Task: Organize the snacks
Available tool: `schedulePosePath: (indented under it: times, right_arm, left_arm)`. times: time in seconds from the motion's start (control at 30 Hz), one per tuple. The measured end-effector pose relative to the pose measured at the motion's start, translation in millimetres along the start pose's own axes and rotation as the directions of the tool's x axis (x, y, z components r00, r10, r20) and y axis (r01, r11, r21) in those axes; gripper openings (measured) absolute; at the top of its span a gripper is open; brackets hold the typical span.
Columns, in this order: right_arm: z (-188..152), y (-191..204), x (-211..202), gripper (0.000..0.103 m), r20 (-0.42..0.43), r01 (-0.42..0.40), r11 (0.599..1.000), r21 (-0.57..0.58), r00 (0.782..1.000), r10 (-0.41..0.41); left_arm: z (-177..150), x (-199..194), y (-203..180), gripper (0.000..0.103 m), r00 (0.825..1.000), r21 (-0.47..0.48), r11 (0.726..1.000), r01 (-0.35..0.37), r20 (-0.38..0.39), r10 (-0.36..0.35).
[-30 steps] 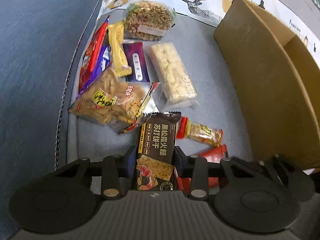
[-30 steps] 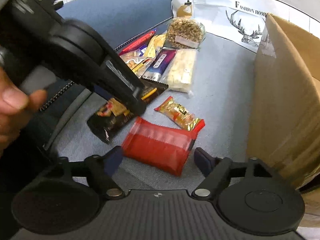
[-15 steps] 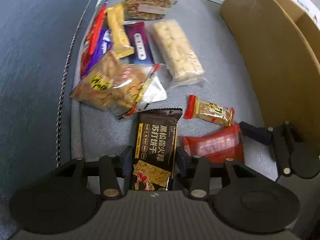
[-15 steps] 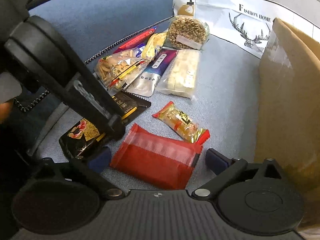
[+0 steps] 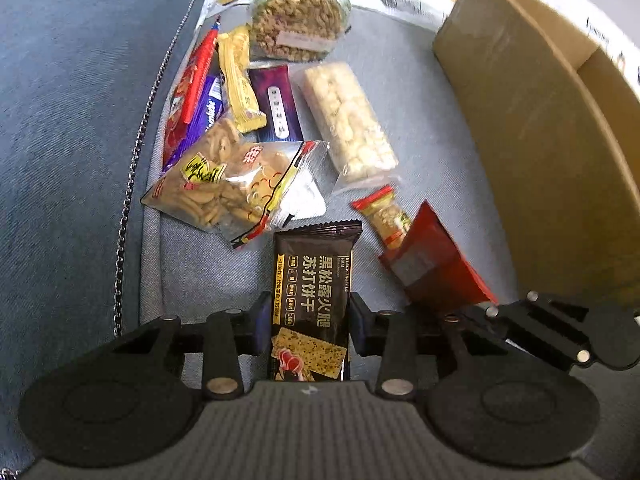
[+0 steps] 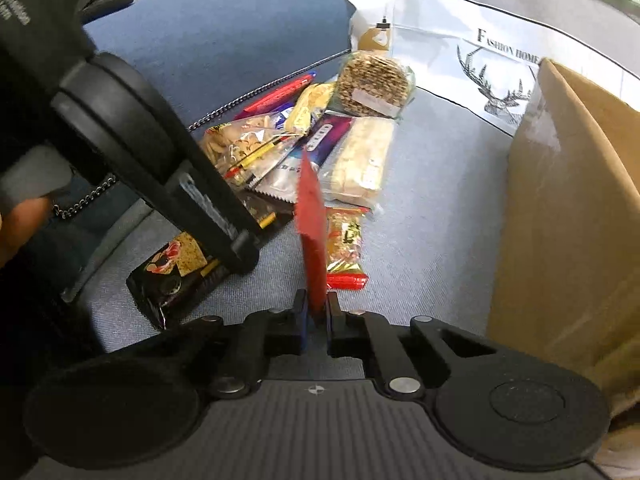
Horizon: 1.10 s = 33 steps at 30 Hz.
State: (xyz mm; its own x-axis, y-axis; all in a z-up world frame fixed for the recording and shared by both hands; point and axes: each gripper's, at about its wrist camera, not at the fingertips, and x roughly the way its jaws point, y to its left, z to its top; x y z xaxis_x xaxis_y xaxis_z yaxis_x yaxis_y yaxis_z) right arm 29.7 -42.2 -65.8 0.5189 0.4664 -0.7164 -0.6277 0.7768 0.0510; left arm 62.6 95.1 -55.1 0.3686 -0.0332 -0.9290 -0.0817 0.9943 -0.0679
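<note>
Grey sofa cushion (image 5: pixel 432 128): right tool (image 6: pixel 317 312) has just closed on red packet's (image 6: pixel 310 216) edge, left tool (image 5: pixel 310 324) clamps black cracker pack (image 5: pixel 314 280); both light, crinkly, best pinched edgewise.

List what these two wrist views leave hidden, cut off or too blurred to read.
- Cardboard box inside: both views, hidden by its own wall.
- Red packet face: right wrist view, seen edge-on, motion-blurred.
- Black cracker packet lower end: left wrist view, hidden by the left gripper.
- Purple packet print: too small.
</note>
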Motion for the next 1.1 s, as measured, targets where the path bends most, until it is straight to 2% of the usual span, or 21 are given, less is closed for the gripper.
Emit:
schedulePosePath:
  times: [0.13, 0.3, 0.4, 0.5, 0.53, 0.6, 0.67, 0.97, 1.03, 1.1]
  right_arm:
    - [0.9, -2.7, -6.8, 0.006, 0.038, -0.017, 1.000, 0.026, 0.999, 0.016]
    - [3.2, -0.7, -16.2, 0.005, 0.084, -0.016, 1.000, 0.015, 0.996, 0.015]
    - [3.6, -0.6, -14.8, 0.005, 0.069, -0.015, 1.000, 0.008, 0.998, 0.014]
    - [1.5, 0.2, -9.6, 0.007, 0.008, -0.043, 0.999, 0.012, 0.999, 0.043]
    - [0.3, 1.5, -9.2, 0.009, 0.001, -0.041, 0.999, 0.011, 0.999, 0.041]
    - [0.4, 6.2, -9.7, 0.035, 0.017, -0.022, 1.000, -0.018, 1.000, 0.022]
    - [0.8, 9.7, -10.4, 0.047, 0.043, 0.002, 0.999, -0.037, 0.999, 0.000]
    - [9.2, -5.6, -4.1, 0.065, 0.064, 0.055, 0.996, 0.077, 0.996, -0.060]
    - [10.7, -4.8, -8.2, 0.066, 0.097, 0.071, 0.995, 0.070, 0.992, -0.078]
    - [12.3, -1.1, -10.6, 0.071, 0.127, 0.099, 0.994, 0.040, 0.986, -0.103]
  left_arm:
    - [-4.0, -7.2, 5.1, 0.043, 0.999, -0.030, 0.999, 0.028, 0.027, -0.027]
    - [-7.4, -10.7, 1.6, 0.043, 0.999, -0.022, 1.000, 0.019, 0.043, -0.018]
    - [-6.6, -7.4, 1.5, 0.043, 0.999, -0.022, 1.000, 0.017, 0.043, -0.016]
    - [-4.7, -4.2, 3.3, 0.043, 0.999, -0.027, 0.999, 0.021, 0.037, -0.020]
    - [-4.5, -3.9, 3.5, 0.043, 0.999, -0.029, 0.999, 0.022, 0.034, -0.021]
    - [-3.2, -2.5, 3.7, 0.043, 0.999, -0.030, 0.999, 0.022, 0.032, -0.021]
    - [-2.3, -1.0, 3.3, 0.043, 0.999, -0.030, 0.999, 0.022, 0.030, -0.021]
    - [0.2, 0.5, 3.7, 0.043, 0.999, -0.053, 0.999, 0.002, 0.053, 0.001]
    - [1.1, -0.5, 5.6, 0.043, 0.998, -0.072, 0.997, -0.008, 0.068, 0.013]
    - [2.5, -0.4, 7.4, 0.043, 0.997, -0.083, 0.997, -0.009, 0.070, 0.015]
